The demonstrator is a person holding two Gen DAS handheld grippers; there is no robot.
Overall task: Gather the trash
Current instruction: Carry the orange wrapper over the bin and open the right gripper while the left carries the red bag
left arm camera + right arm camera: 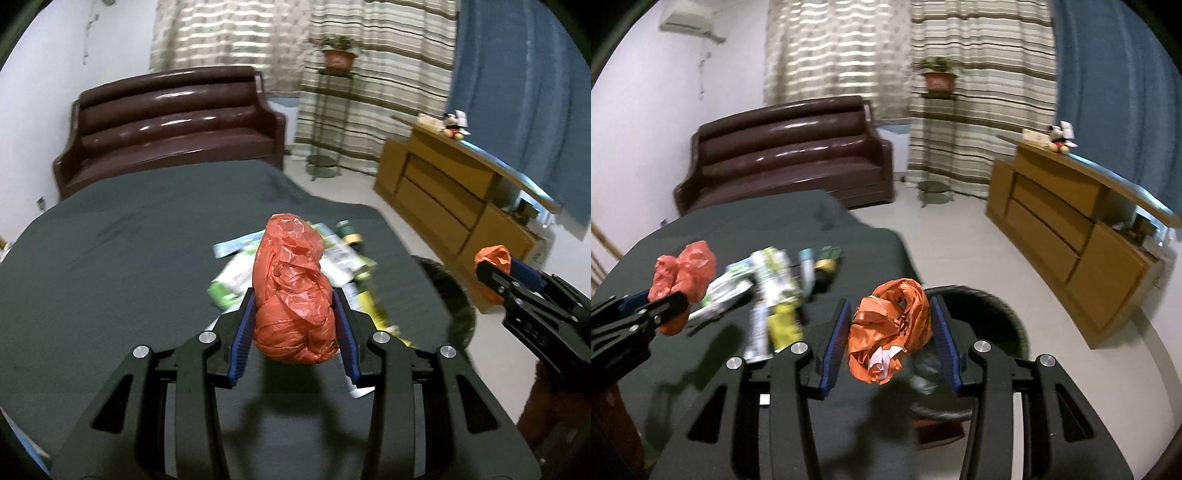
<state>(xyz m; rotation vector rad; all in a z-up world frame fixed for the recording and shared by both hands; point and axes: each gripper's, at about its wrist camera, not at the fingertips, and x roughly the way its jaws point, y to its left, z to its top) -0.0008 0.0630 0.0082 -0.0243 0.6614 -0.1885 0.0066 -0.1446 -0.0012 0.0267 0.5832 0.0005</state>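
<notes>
The left hand-held gripper (pixel 294 325) is clamping a crumpled red plastic bag (pixel 291 288) between its blue pads, jaws narrowed onto the bundle; the bag is standing with its long axis running forward along the fingers, its loose end pointing away from the camera and rising above the fingertips; it is hanging clear above the dark worktop (pixel 110 266). The right hand-held gripper (pixel 892 332) is pinching an orange wrapper (pixel 890 328) in the same way, jaws partly closed on it; that wad is sitting roughly upright, its crumpled white-flecked end nearest the camera; it is hovering at the worktop's right edge, over a dark round bin (pixel 990 325) standing on the floor. Just beyond the grippers, a blurred heap of green-and-white packets (pixel 768 280) is lying on the worktop. Farther off, a brown sofa (pixel 790 155) is standing against the wall; a wooden cabinet (pixel 1071 236) is standing to the right.
</notes>
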